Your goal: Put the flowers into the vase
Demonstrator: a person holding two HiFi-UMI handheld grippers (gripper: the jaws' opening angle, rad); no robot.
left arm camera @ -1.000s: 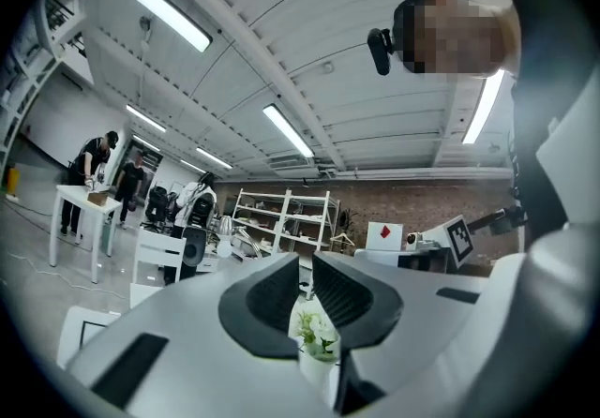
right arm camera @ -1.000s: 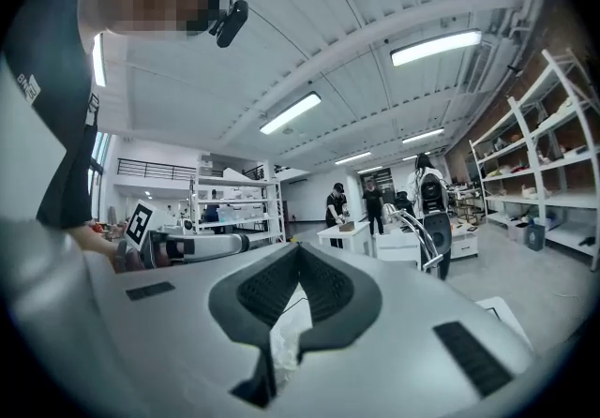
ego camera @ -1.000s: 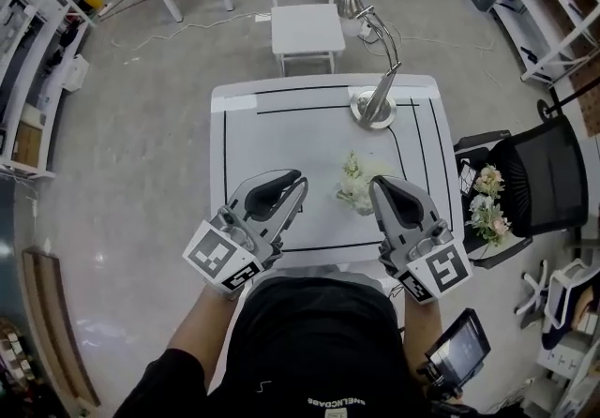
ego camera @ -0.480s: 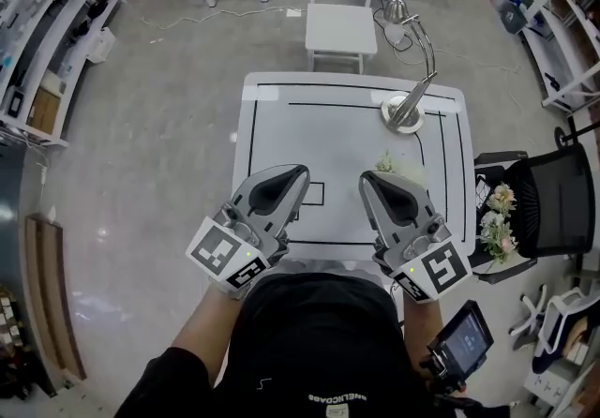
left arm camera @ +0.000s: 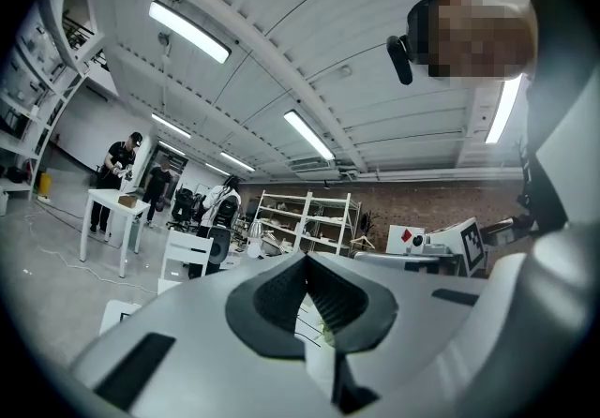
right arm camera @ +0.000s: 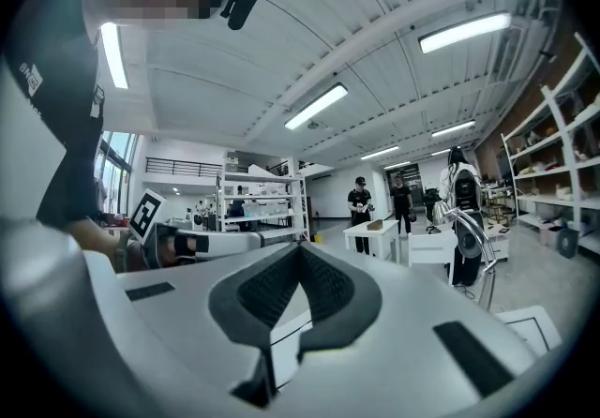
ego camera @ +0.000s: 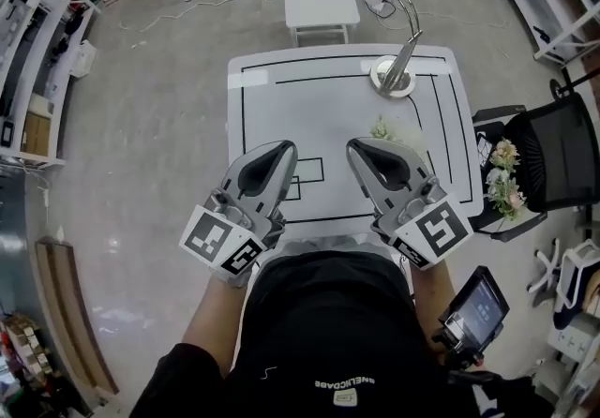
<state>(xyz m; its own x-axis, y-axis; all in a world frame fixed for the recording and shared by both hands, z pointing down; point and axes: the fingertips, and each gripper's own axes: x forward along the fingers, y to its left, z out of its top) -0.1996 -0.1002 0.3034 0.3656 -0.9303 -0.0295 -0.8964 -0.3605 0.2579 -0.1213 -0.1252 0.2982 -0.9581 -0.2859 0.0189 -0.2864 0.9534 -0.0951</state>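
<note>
A small pale bunch of flowers [ego camera: 379, 130] lies on the white table [ego camera: 319, 107], at about 3 o'clock from its middle, partly hidden behind the right gripper [ego camera: 356, 148]. A second bunch [ego camera: 504, 180] rests on the black chair [ego camera: 553, 158], off the table's edge, also at 3 o'clock. The lamp [ego camera: 394, 77] stands at 1 o'clock and a white chair [ego camera: 319, 2] at 12. Both tongs hover over the near edge at 6 o'clock. The right is clenched on nothing, and the left gripper [ego camera: 285, 150] is likewise clenched and empty.
</note>
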